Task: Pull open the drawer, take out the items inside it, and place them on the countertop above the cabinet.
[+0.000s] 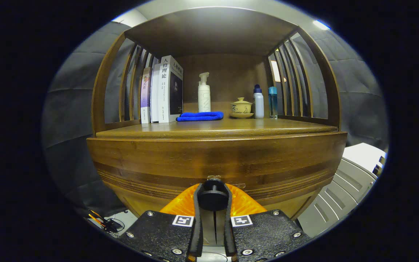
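So the gripper looks pinched narrow on the drawer knob dead ahead, meaning pull straight back.

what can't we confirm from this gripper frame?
- Drawer contents: hidden behind the closed drawer front.
- Knob: its stem and mount are blocked by its own head and the gripper, whose jaws press it from both sides.
- Cabinet below the drawer: covered by the gripper body.
- Countertop behind the books and blue cloth: blocked by them.
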Available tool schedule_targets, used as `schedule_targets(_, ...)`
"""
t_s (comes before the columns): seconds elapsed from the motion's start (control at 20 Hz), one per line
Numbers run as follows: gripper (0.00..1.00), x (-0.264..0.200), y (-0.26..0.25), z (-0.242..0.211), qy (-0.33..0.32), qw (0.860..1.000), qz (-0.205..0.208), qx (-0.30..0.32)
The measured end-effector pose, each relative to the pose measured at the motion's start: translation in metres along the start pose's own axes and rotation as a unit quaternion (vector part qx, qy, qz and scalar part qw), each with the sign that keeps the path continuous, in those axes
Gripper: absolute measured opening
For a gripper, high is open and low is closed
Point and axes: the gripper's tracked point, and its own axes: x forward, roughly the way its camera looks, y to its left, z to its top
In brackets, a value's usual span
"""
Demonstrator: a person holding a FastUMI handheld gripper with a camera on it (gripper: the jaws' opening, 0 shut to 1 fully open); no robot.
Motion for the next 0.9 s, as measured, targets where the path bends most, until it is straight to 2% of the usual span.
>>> schedule_targets(0.9, 0.23, -0.096, 0.000, -0.019, 0.031, 0.999, 0.003, -0.022)
